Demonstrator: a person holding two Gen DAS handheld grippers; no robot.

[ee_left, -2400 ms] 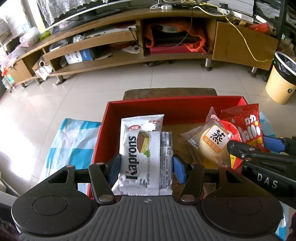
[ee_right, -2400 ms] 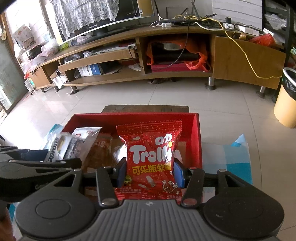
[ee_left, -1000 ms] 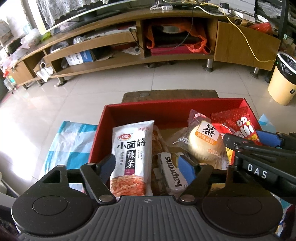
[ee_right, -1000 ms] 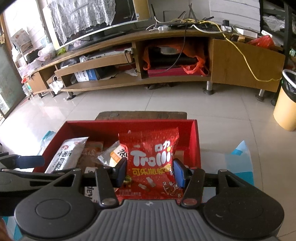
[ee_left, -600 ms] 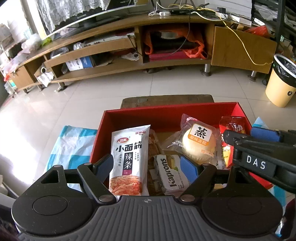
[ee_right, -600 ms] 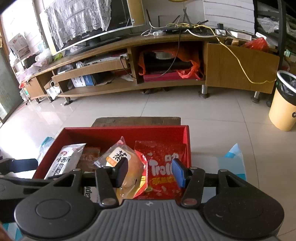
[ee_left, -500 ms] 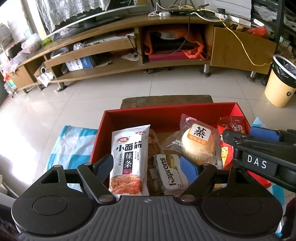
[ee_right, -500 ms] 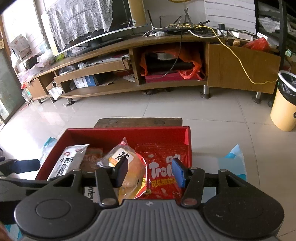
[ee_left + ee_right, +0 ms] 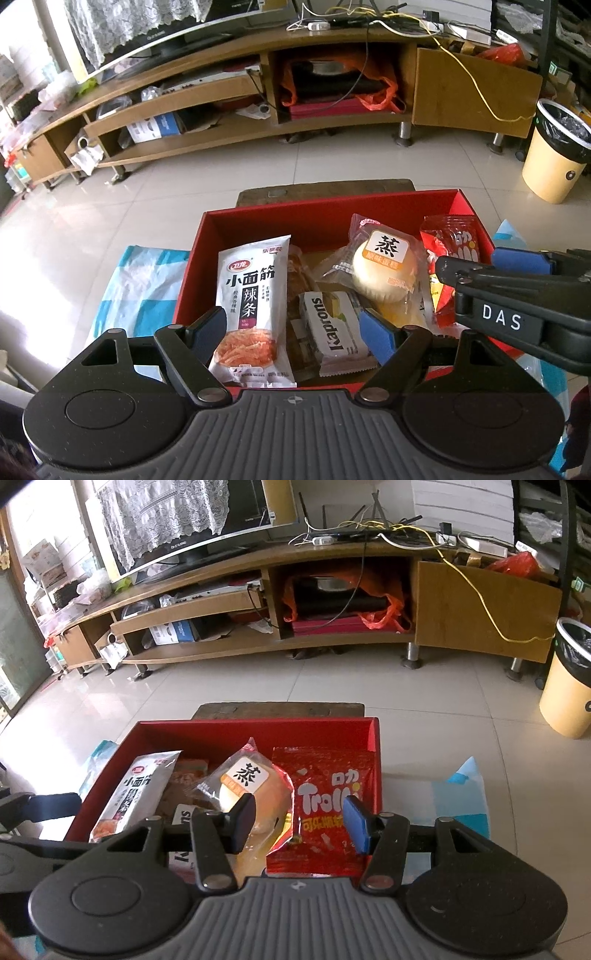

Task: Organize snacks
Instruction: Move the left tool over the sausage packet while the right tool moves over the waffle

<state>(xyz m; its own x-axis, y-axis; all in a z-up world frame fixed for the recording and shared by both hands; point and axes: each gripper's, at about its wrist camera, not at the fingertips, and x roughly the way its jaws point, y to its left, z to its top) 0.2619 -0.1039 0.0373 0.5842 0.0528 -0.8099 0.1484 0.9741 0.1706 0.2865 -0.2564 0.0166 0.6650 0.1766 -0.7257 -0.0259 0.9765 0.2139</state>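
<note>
A red box holds several snacks. A white noodle-stick packet lies at its left. A Kaprons wafer pack lies in the middle. A wrapped steamed cake lies beside a red Trolli bag at the right. My left gripper is open and empty above the box's near edge. My right gripper is open and empty above the Trolli bag; it also shows in the left wrist view.
The box sits on a blue and white cloth over a low wooden stand. A long TV cabinet runs along the back. A yellow waste bin stands at the far right on the tiled floor.
My left gripper let go of the Kaprons pack, which now lies in the box. My right gripper let go of the Trolli bag into the box's right side. Both grippers pulled back and up.
</note>
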